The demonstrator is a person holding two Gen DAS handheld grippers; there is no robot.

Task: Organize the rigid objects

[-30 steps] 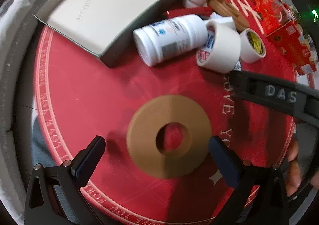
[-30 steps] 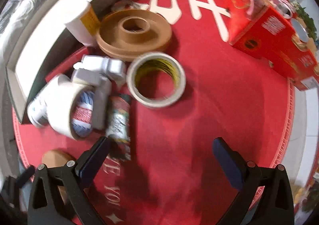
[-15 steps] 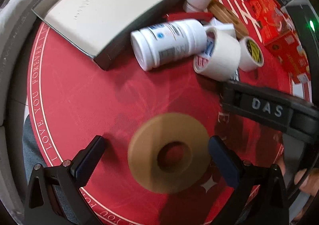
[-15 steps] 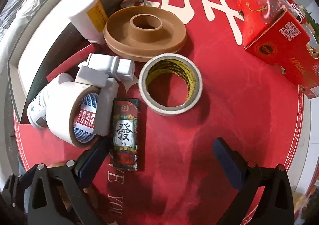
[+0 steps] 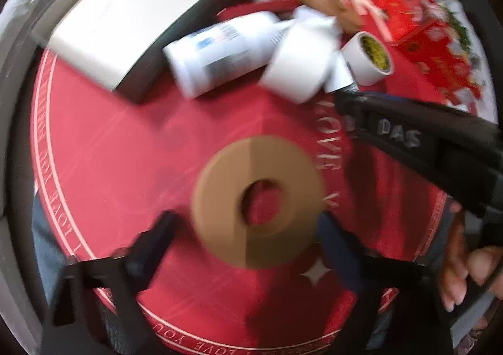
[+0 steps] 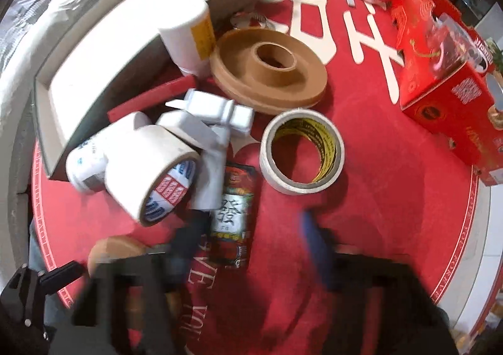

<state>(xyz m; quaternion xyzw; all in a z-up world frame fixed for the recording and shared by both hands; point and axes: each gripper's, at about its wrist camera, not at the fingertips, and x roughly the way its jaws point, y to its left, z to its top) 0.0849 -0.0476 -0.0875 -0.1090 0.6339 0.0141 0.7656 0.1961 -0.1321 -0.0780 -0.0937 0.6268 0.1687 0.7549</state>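
brown and flat, the cardboard ring [image 5: 257, 205] lies on the red mat [image 5: 125, 141] between the spread fingers of the left gripper [image 5: 248, 229]; its right edge looks to meet the right finger, the left finger stands just apart, though blur hides the exact contact. the right gripper [image 6: 251, 238] is also spread, its blurred fingers flanking the near end of a small dark printed box [image 6: 234, 223], the left finger just beside it. beyond lie a tipped tape roll [image 6: 151, 172], a flat tape roll [image 6: 301, 155], a white bottle [image 6: 86, 163] on its side and a brown spool [image 6: 268, 69]. the shallow white tray [image 6: 125, 37] holds nothing visible; an upright white container [image 6: 188, 37] stands against its wall. a hand [image 5: 465, 270] grips the right tool's handle at the left view's edge.
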